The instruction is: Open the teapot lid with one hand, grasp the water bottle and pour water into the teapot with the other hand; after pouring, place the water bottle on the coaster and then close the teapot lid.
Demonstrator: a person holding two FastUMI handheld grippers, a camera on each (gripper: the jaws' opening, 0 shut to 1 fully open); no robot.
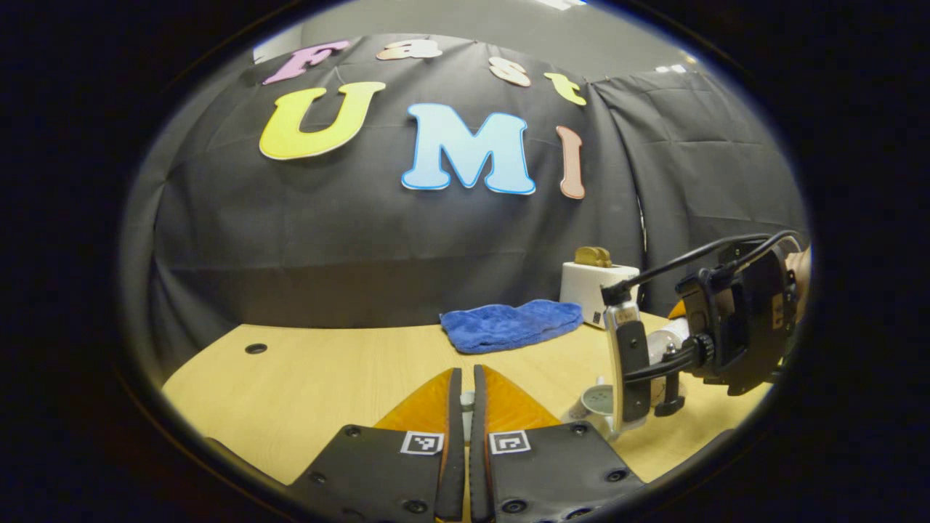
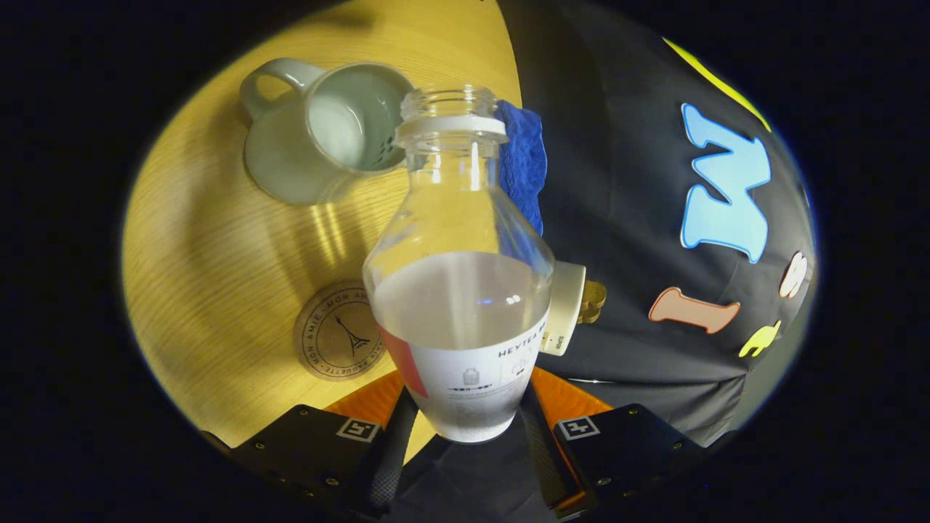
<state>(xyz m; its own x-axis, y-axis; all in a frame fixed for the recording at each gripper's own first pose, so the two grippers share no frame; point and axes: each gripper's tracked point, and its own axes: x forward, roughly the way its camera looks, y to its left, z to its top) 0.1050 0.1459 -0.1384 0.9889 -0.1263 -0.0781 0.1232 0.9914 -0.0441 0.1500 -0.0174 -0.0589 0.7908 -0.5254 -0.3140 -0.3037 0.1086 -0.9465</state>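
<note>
Right gripper [image 2: 465, 428]: you pinch the water bottle [image 2: 461, 290], mouth at twelve o'clock over the open teapot [image 2: 320, 138], for pouring.
Left gripper [image 1: 465, 407]: jaws nearly together, seemingly holding the lid [image 1: 467, 401] clear.

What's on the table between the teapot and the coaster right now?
Nothing: in the right gripper view, bare wooden table runs from the open teapot to the coaster, crossed only by light streaks.
</note>
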